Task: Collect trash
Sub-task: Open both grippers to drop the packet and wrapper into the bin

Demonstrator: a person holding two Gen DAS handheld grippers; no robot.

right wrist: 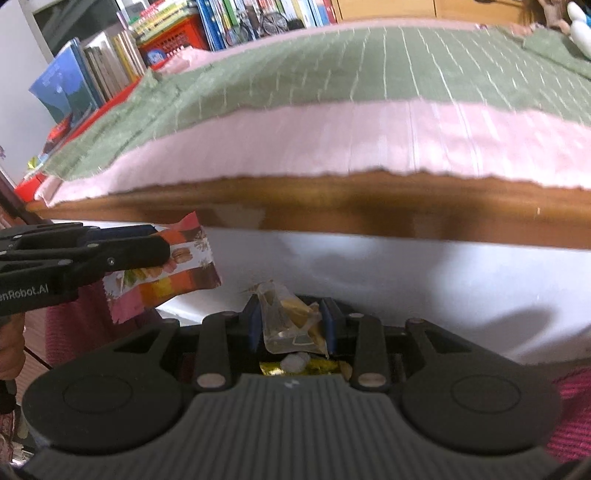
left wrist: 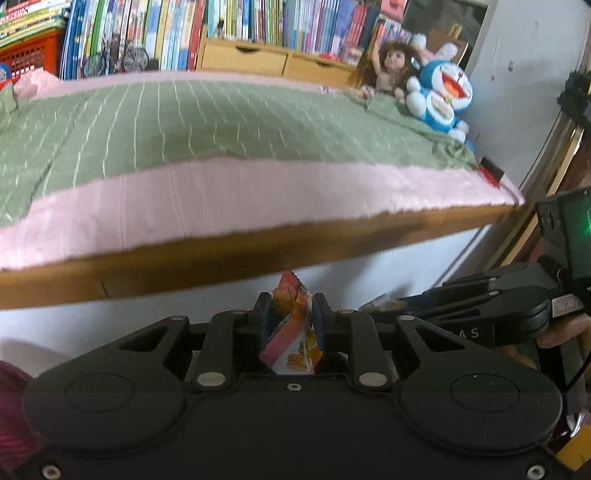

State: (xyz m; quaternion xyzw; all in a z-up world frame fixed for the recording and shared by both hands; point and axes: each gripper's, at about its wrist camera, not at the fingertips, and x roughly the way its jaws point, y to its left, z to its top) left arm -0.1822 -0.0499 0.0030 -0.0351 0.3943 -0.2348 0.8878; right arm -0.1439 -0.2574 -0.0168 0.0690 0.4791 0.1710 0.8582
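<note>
Two pieces of trash are in hand beside a bed. The left hand-held gripper (left wrist: 291, 308) is clenched on a crumpled snack wrapper printed with pink, orange and brown macarons (left wrist: 293, 332), pinched upright between its blue-padded fingers. The right hand-held gripper (right wrist: 291, 317) grips a scrunched clear plastic wrapper with yellow scraps inside (right wrist: 291, 321). Both tools are held in front of the bed's brown wooden side rail (left wrist: 221, 258), below the pink sheet (left wrist: 258, 199) and the green striped blanket (left wrist: 184, 122).

By the look of it, the pick-up half of the job is done for these two items; dropping them off is still to come, and no bin or bag appears in either view. The visible stretch of blanket carries no further litter, though the floor is out of sight.

The left wrist camera alone takes in the far corner of the bed, where a brown-haired doll (left wrist: 391, 66) and a blue-and-white plush cat toy (left wrist: 439, 96) sit before a crowded bookshelf (left wrist: 184, 33). The right wrist camera alone shows the macaron wrapper side-on, flat and far longer than it seems from behind, along with gold foil and a white wad (right wrist: 295, 363) lying under the right tool's fingers; whether those are held or merely below cannot be told.
</note>
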